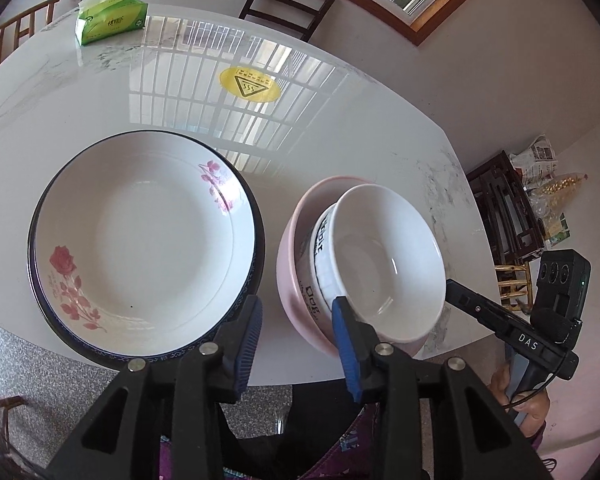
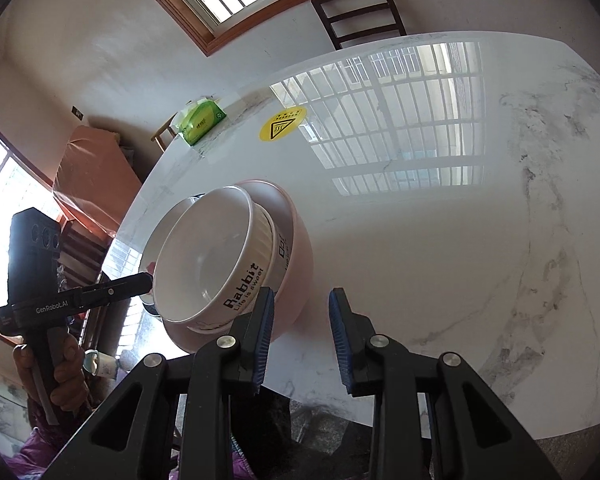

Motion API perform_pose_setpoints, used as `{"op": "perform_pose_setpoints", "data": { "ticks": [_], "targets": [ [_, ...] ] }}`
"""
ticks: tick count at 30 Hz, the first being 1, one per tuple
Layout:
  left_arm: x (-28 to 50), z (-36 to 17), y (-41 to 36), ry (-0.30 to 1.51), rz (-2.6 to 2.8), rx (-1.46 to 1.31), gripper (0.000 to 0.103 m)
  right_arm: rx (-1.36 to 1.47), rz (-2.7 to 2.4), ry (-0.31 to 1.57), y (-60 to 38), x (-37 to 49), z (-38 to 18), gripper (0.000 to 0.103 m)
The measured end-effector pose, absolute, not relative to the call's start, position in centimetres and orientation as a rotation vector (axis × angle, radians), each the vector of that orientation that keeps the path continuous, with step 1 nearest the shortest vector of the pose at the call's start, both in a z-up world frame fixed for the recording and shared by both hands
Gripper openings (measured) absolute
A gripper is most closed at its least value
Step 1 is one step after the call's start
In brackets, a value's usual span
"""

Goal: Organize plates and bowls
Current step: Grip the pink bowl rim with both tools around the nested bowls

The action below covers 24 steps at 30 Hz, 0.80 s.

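Observation:
In the left wrist view a white rose-patterned plate [image 1: 144, 240] lies on a dark-rimmed plate [image 1: 260, 248] at the table's near left. To its right a plain white bowl [image 1: 392, 260] is nested in a lettered white bowl [image 1: 320, 256], inside a pink bowl [image 1: 292, 280]. My left gripper [image 1: 296, 344] is open and empty, its jaws just in front of the gap between plates and bowls. In the right wrist view the bowl stack [image 2: 220, 264] sits left of my right gripper [image 2: 302, 340], which is open and empty above the table edge.
A white marble table [image 1: 340, 128] holds a green tissue pack [image 1: 110, 16] at the far side and a yellow warning sticker [image 1: 249, 85]. Dark chairs [image 1: 288, 0] stand behind it. A dark wooden shelf [image 1: 508, 208] stands to the right.

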<state>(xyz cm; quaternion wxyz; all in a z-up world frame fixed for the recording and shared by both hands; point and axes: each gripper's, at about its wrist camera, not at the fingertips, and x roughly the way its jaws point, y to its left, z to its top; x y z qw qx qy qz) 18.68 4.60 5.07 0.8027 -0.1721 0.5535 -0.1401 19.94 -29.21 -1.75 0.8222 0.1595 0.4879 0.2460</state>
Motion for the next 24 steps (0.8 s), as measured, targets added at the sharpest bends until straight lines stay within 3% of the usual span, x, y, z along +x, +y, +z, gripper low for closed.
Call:
{"op": "perform_pose_setpoints", "data": {
  "ticks": [7, 16, 24],
  "targets": [
    [19.2, 4.9, 3.7, 1.22, -0.219, -0.289, 0.052, 0.373, 0.528, 1.09, -29.4, 21.7, -2.1, 0.028],
    [19.1, 5.3, 2.2, 1.207, -0.136, -0.243, 0.05, 0.309, 0.482, 1.153, -28.6, 22.8, -1.7, 0.028],
    [19.9, 3.8, 3.9, 1.266, -0.19, -0.39, 0.046, 0.229, 0.449, 1.226, -27.8, 24.3, -2.2, 0.028]
  ]
}}
